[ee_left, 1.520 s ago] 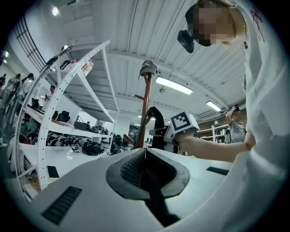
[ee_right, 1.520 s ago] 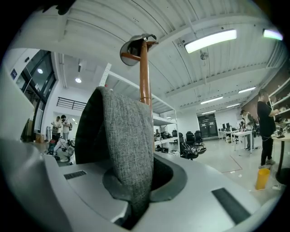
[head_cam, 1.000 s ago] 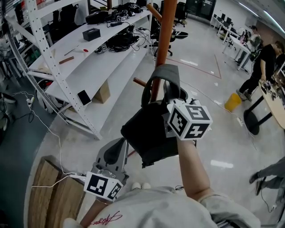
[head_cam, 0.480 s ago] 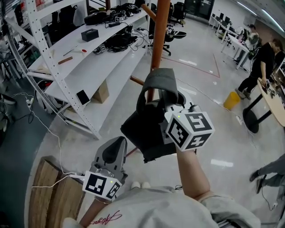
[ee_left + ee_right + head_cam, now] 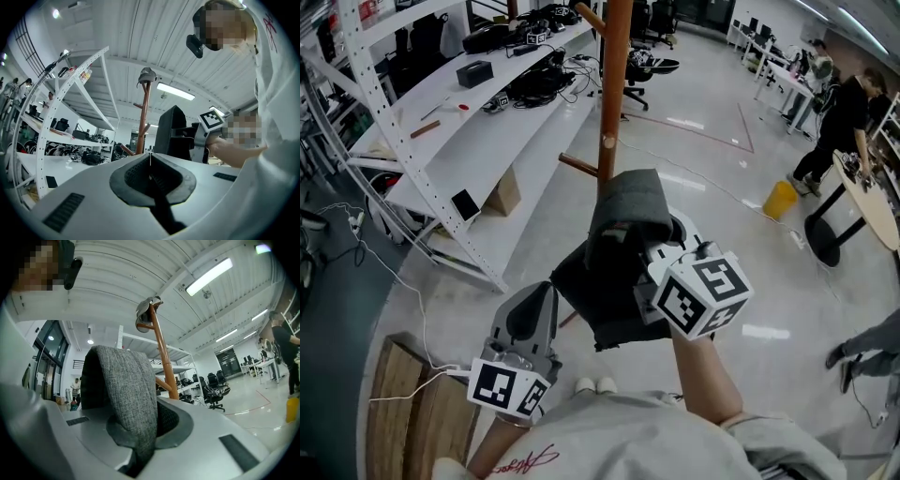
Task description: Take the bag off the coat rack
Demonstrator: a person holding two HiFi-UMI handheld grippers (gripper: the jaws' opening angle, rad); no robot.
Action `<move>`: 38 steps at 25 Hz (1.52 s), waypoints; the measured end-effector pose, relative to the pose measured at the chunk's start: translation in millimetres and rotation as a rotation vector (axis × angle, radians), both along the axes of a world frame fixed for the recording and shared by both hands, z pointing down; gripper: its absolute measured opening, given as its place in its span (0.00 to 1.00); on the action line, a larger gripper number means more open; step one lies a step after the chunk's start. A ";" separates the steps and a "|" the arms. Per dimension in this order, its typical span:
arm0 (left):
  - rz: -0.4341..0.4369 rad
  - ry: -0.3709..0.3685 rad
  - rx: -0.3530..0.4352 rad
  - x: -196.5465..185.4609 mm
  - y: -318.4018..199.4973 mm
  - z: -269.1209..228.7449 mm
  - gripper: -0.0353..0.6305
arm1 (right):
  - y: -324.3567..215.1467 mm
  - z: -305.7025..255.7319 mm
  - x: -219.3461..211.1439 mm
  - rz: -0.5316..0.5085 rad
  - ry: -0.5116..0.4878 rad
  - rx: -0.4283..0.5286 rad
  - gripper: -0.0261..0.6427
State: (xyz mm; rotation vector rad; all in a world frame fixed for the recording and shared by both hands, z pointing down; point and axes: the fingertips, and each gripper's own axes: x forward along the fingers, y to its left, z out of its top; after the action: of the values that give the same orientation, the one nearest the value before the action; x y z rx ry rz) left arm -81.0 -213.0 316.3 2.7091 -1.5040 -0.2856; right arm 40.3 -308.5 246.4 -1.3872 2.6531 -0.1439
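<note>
My right gripper point(image 5: 649, 251) is shut on the grey fabric strap point(image 5: 628, 202) of a dark bag point(image 5: 598, 292). The bag hangs below the strap, just in front of the person's chest. The orange-brown coat rack point(image 5: 612, 84) stands beyond it, and the strap is clear of the pole and of its peg point(image 5: 578, 166). In the right gripper view the strap point(image 5: 126, 390) loops up out of the shut jaws, with the coat rack point(image 5: 161, 350) behind and a cap point(image 5: 146, 310) on its top. My left gripper point(image 5: 534, 314) is shut and empty, low and to the left of the bag point(image 5: 171, 131).
White shelving point(image 5: 478, 141) with cables, boxes and tools runs along the left. A wooden pallet point(image 5: 403, 412) lies at the lower left. A yellow bin point(image 5: 779, 200), tables and people point(image 5: 839, 122) are at the right, and office chairs point(image 5: 652, 61) stand behind the rack.
My right gripper has drawn the bag and its strap back from the coat rack pole toward the person. The left gripper has stayed in place.
</note>
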 end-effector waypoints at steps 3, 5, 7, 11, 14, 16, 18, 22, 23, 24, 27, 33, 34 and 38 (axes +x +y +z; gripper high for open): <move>0.010 -0.001 -0.005 3.3 0.9 3.0 0.08 | 11.9 12.4 0.2 -0.017 0.018 -0.006 0.07; 0.016 0.000 -0.004 5.6 1.4 4.3 0.08 | 21.8 19.7 -1.2 -0.041 0.027 -0.006 0.07; 0.020 0.000 -0.001 6.7 1.0 4.1 0.08 | 32.4 25.8 -4.2 -0.067 0.039 -0.002 0.07; 0.026 0.001 0.004 8.4 -1.2 3.3 0.08 | 50.2 38.1 -9.3 -0.112 0.050 -0.003 0.07; 0.034 0.003 0.009 11.1 -1.9 2.5 0.08 | 61.8 46.2 -10.6 -0.144 0.043 -0.013 0.07; 0.038 0.001 0.010 12.6 -2.0 2.8 0.08 | 69.1 52.1 -11.2 -0.162 0.036 -0.024 0.07; 0.042 -0.001 0.009 13.7 -2.2 3.8 0.08 | 74.7 58.7 -11.1 -0.174 0.033 -0.031 0.07; 0.045 -0.004 0.005 14.8 -2.9 6.0 0.08 | 82.6 73.5 -13.8 -0.205 0.035 -0.049 0.07; 0.046 -0.005 0.004 15.0 -2.9 6.5 0.08 | 84.2 76.9 -14.4 -0.209 0.038 -0.054 0.07; 0.048 -0.005 0.003 15.4 -2.9 7.0 0.08 | 85.7 80.3 -14.5 -0.211 0.041 -0.057 0.07; 0.053 -0.005 -0.001 17.0 -2.9 9.1 0.08 | 88.1 91.1 -12.3 -0.210 0.046 -0.075 0.07; 0.066 -0.003 -0.002 22.8 -5.1 9.9 0.08 | 85.4 101.4 -6.9 -0.199 0.069 -0.090 0.07; 0.066 -0.003 -0.001 23.7 -5.8 9.9 0.08 | 84.5 101.5 -6.4 -0.198 0.074 -0.086 0.07; 0.067 -0.001 0.006 30.1 -6.0 7.9 0.08 | 83.8 101.2 -1.2 -0.211 0.049 -0.104 0.07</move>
State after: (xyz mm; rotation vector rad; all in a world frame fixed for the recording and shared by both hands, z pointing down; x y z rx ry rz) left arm -50.9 -219.0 324.1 2.7577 -1.4116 -0.2862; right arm 39.0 -224.7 347.6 -1.1475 2.8657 -0.2788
